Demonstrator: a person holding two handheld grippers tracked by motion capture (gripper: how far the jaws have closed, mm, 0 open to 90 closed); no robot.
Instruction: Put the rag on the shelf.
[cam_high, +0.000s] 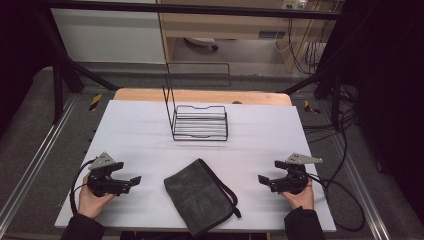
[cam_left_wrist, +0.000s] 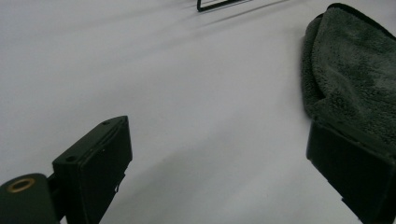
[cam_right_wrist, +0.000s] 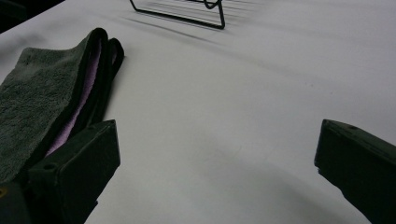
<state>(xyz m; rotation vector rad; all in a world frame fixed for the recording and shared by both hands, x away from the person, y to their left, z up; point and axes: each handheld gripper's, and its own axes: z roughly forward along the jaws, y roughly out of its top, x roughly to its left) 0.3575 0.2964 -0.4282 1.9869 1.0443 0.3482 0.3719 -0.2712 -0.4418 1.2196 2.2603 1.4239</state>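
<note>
A folded dark grey towel (cam_high: 199, 196) lies near the front edge of the white table (cam_high: 140, 135), between the two hands. Its edge reaches into the left gripper view at the right (cam_left_wrist: 350, 74) and into the right gripper view at the left (cam_right_wrist: 42, 102), where a lilac inner layer peeks out. My left gripper (cam_high: 134, 182) rests on the table left of the towel, jaws wide apart with bare table between them. At the towel's right my right gripper (cam_high: 262, 179) sits low, jaws also wide apart and nothing between them. Both point inward toward the towel.
A black wire rack (cam_high: 199, 120) with a tall upright frame stands at the middle back of the table; its base bar shows in the right gripper view (cam_right_wrist: 187, 14). Cables trail off the table's right side. Dark frame posts flank the table.
</note>
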